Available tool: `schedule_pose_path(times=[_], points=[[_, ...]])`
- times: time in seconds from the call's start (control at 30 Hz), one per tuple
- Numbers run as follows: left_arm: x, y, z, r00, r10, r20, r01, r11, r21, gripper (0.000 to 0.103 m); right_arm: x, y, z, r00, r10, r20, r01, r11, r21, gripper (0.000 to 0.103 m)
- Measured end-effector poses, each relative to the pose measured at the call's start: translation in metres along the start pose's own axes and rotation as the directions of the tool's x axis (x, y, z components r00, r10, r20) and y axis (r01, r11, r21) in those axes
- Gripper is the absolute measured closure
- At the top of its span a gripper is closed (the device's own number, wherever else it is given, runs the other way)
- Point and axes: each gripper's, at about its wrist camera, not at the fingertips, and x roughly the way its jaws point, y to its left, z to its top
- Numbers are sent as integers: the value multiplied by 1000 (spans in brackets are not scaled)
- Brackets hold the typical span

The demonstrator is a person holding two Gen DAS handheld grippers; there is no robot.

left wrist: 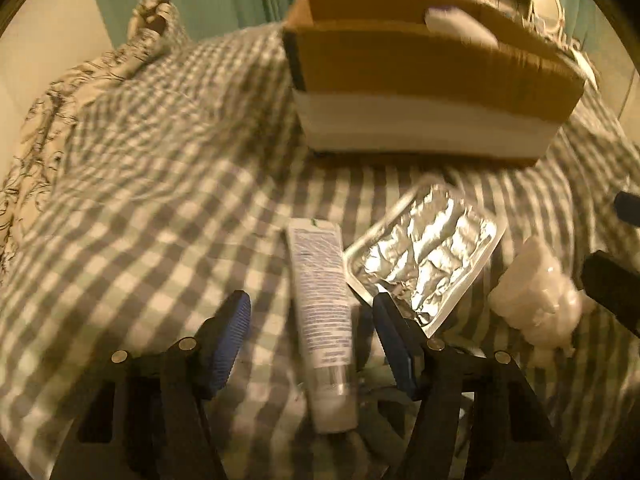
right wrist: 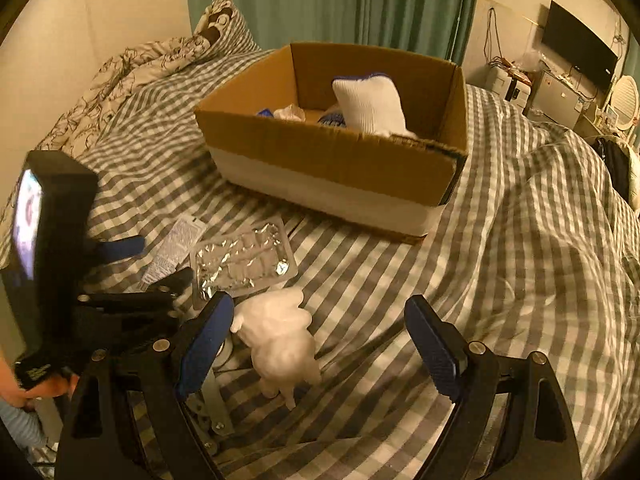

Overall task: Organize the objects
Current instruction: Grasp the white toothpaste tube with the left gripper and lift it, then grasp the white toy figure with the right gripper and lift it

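Checked grey-and-white bedding covers a bed in a dim, green-curtained room, where loose items are being sorted into an open brown cardboard box. From left: the left claw straddles a white squeeze tube with small print, jaws partly open, pads clear of it on both sides. Just beside the tube lies a crinkled silver foil blister pack, one corner under the claw's right finger. Next, a lumpy white plastic-wrapped bundle rests on the bed near the left finger of the right claw, whose jaws gape wide and empty. Both pickups appear at the approach stage; each claw must next centre on its item and close before carrying it to the box beyond.
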Motion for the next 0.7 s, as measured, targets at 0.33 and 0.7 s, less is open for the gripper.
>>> schedule_pose_path(times=[0.33, 0.7], points=[[3, -3, -5, 996, -83, -24, 83, 996, 17, 77, 8, 9, -3, 999, -24, -25, 23, 1000, -17, 16], [-39, 15, -9, 992, -98, 74, 101, 994, -40, 78, 48, 27, -10, 984, 68, -165, -73, 997, -27, 16]])
